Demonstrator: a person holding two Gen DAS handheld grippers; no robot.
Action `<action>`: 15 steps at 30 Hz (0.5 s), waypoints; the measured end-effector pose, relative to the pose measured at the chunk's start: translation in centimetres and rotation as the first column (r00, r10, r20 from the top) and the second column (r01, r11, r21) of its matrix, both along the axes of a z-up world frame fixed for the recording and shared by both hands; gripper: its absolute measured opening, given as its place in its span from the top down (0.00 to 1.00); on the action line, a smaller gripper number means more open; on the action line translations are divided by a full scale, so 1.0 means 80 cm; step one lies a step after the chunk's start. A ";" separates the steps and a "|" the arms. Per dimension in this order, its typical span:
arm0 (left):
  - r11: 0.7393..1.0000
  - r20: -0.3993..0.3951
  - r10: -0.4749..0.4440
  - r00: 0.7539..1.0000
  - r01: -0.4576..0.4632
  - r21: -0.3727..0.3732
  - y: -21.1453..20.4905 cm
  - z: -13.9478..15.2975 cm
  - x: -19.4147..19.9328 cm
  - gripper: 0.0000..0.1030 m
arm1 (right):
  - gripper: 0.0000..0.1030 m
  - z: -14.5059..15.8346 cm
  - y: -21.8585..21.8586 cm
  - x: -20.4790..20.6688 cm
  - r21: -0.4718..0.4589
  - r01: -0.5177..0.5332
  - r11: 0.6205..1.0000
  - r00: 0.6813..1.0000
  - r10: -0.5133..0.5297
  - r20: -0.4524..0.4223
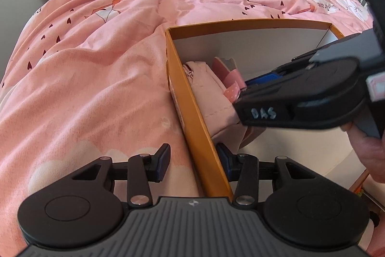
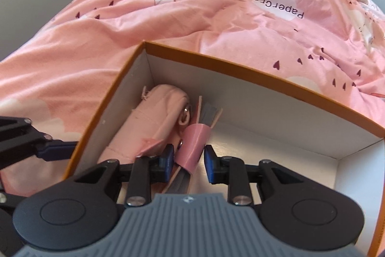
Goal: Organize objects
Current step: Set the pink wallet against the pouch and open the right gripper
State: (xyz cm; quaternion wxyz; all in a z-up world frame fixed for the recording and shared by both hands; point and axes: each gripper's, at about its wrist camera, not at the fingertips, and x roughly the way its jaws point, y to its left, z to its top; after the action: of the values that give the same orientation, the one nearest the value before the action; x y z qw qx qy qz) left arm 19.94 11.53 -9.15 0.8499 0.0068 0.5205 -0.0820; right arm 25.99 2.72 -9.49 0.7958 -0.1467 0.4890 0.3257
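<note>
The right gripper (image 2: 186, 161) hangs inside the orange cardboard box with white lining (image 2: 240, 78), its jaws parted around a pink-banded bundle of grey and tan strips (image 2: 195, 143) without visibly pinching it; whether the bundle rests on the floor I cannot tell; if the jaws drag on lifting out, the bundle could tip or catch the pink fabric zip pouch (image 2: 156, 117) lying just beside it against the left wall; the left gripper (image 1: 192, 161) straddles that wall wide open, gripping nothing, so the box may slide on the soft pink printed duvet (image 1: 84, 64).
</note>
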 end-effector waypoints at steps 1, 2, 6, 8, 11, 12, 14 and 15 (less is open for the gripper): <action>1.000 -0.002 -0.001 1.000 0.001 -0.003 0.000 0.000 0.000 0.53 | 0.71 0.004 -0.004 0.001 0.026 0.008 1.000 1.000 -0.008 -0.014; 1.000 -0.002 -0.002 1.000 0.002 -0.004 -0.001 0.000 0.000 0.54 | 0.71 0.007 -0.006 0.002 0.040 0.010 0.999 1.000 -0.009 -0.025; 1.000 -0.002 -0.007 1.000 0.007 -0.005 -0.002 0.000 0.000 0.56 | 0.72 0.011 -0.014 0.007 0.085 0.024 0.996 0.997 -0.017 -0.072; 1.000 -0.002 -0.008 1.000 0.008 -0.005 -0.002 0.000 -0.001 0.57 | 0.76 0.011 -0.020 0.011 0.121 0.038 0.992 0.994 -0.025 -0.107; 1.000 -0.003 -0.010 1.000 0.010 -0.005 -0.003 -0.001 0.000 0.60 | 0.78 0.009 -0.022 0.011 0.143 0.049 0.988 0.993 -0.032 -0.116; 1.000 -0.004 -0.010 1.000 0.010 -0.004 -0.004 -0.001 0.000 0.60 | 0.78 0.008 -0.022 0.010 0.147 0.044 0.988 0.994 -0.029 -0.109; 1.000 -0.004 -0.009 1.000 0.009 0.003 -0.005 -0.002 0.002 0.60 | 0.79 0.006 -0.019 0.008 0.151 0.037 0.988 0.996 -0.024 -0.086; 1.000 -0.004 -0.007 1.000 0.007 0.004 -0.005 -0.003 0.002 0.60 | 0.79 0.005 -0.018 0.009 0.154 0.036 0.987 0.996 -0.024 -0.080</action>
State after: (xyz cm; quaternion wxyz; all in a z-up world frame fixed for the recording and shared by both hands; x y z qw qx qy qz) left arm 20.11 11.09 -9.37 0.8484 0.0102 0.5225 -0.0838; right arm 26.73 1.27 -9.08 0.7899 -0.0640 0.4951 0.3562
